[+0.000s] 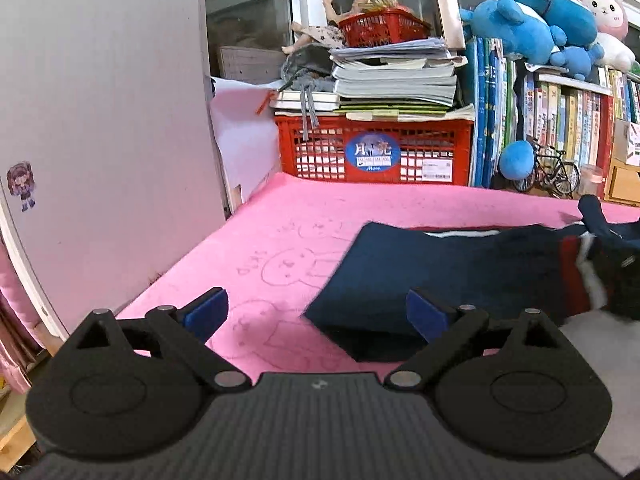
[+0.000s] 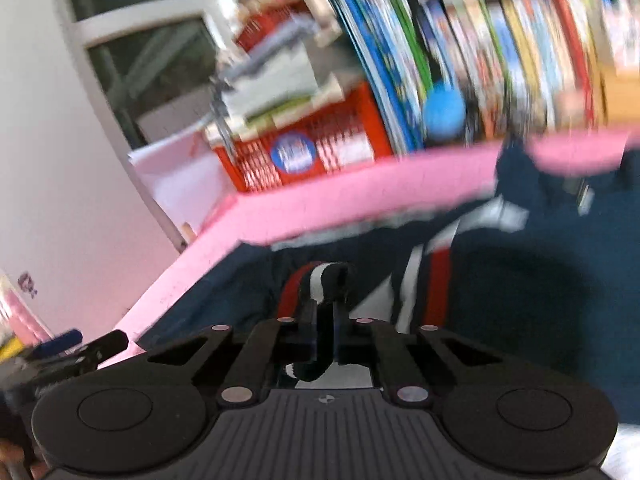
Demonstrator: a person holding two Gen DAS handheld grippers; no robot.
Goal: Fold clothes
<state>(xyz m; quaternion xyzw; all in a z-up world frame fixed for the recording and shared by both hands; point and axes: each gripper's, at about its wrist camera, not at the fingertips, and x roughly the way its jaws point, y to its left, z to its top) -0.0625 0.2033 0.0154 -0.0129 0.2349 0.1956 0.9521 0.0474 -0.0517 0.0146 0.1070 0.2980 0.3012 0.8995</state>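
My right jaws are pinched tight on a striped red, white and navy edge of the garment (image 2: 540, 292), while my left gripper (image 1: 316, 314) stands wide apart and empty, its right pad just over the near corner of the folded navy panel on the pink counter (image 1: 280, 216). To do this fold well, I judge I should carry the pinched edge level across with my right gripper (image 2: 326, 300), keeping the cloth taut. My left should pin that corner so the layers underneath don't slide.
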